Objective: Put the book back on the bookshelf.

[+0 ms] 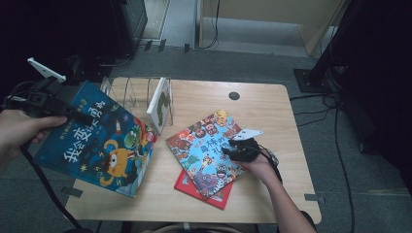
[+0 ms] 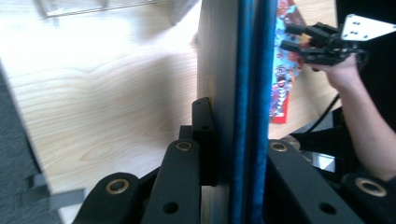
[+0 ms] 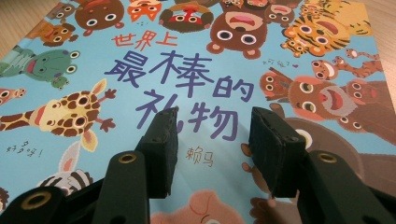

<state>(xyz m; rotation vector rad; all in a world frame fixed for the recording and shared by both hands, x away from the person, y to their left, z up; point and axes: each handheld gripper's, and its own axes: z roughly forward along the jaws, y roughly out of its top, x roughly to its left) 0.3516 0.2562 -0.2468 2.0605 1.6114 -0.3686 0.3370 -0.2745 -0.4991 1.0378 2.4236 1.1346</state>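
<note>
The left gripper (image 1: 73,112) clamps the blue book (image 1: 104,141), hiding its far jaw. The right gripper (image 3: 212,126) hovers parted over the animal book (image 3: 196,70), which covers a red book (image 1: 194,190).

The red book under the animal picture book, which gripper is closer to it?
Right. The right gripper hovers open over the animal book stacked on the red book. The left gripper is off at the table's left edge, clamped on the blue book.

Dark-blue picture book (image 1: 99,143) tilted off the table's left, gripped at its upper edge.
</note>
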